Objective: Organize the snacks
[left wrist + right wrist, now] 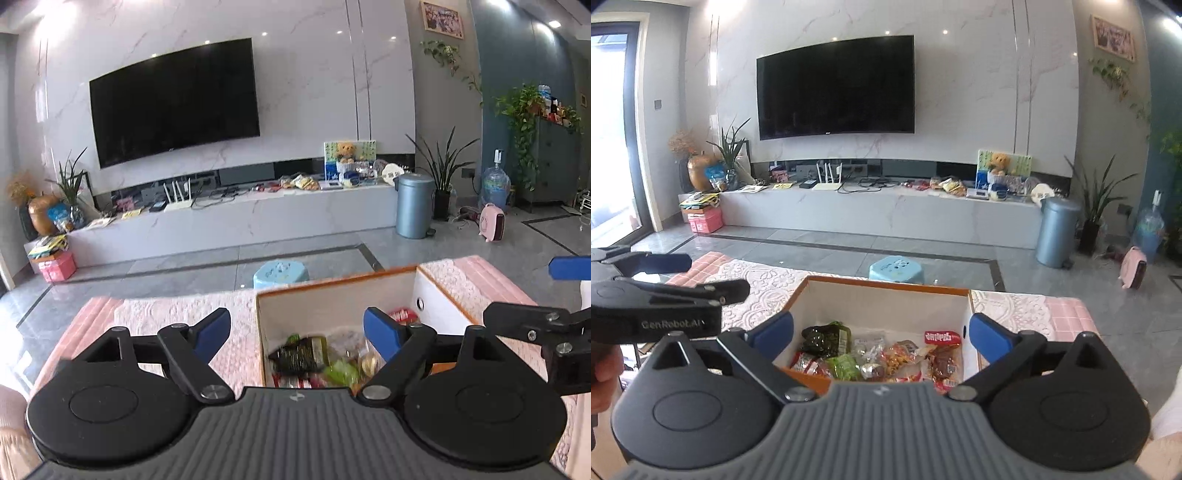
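An open cardboard box point(886, 301) with white inner walls and an orange rim sits on a table with a pink lace cloth point(764, 284). It holds several snack packets: a dark green one point(823, 338), a red one point(942, 338), a light green one point(844, 367). The box also shows in the left wrist view point(325, 302) with a dark packet point(301, 354) inside. My left gripper point(297, 328) is open and empty above the box's left part. My right gripper point(881, 334) is open and empty above the box.
Beyond the table a light blue stool point(897, 268) stands on the grey floor. A long TV bench point(879, 210) with more snacks and clutter runs under a wall TV point(836, 86). A blue bin point(1057, 232) stands at the right. The left gripper's body point(657, 306) is at the right view's left edge.
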